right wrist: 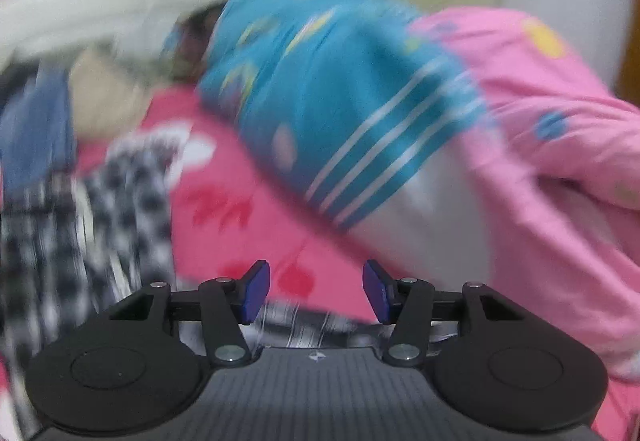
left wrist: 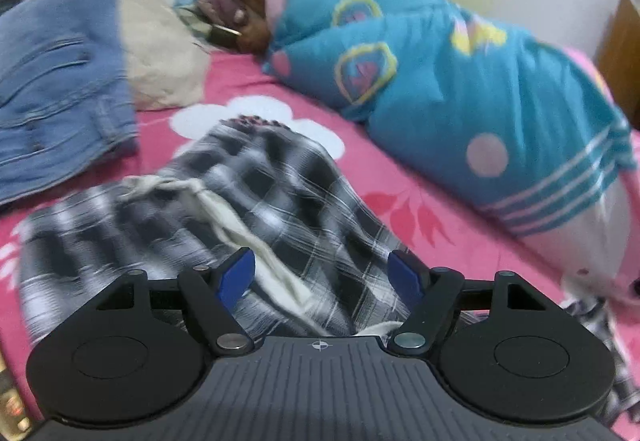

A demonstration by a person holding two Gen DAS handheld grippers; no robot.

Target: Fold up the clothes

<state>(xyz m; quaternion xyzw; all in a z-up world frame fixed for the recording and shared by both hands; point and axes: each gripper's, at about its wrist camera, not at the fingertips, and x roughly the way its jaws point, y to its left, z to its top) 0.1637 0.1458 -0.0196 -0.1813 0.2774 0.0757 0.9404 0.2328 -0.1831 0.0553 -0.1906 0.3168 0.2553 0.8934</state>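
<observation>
Both grippers stand with fingers apart, gripping nothing. Directly under the left gripper (left wrist: 322,273) lies the checked shirt (left wrist: 256,201), its length running away up the pink bedsheet (left wrist: 420,209). From the right gripper (right wrist: 316,291) it lies mostly leftward, so the left is nearer.

The near garment (left wrist: 256,201) is a black-and-white plaid with a cream drawstring (left wrist: 248,241). The sheet (left wrist: 400,201) under it is hot pink with white flowers and red leaves. Far left lie faded blue jeans (left wrist: 60,89) and a beige pillow (left wrist: 160,53). The blanket (left wrist: 460,89) on the right is teal with pink dots, pale stripes and yellow-ringed motifs. Both grippers are black with blue pads (left wrist: 236,277).
</observation>
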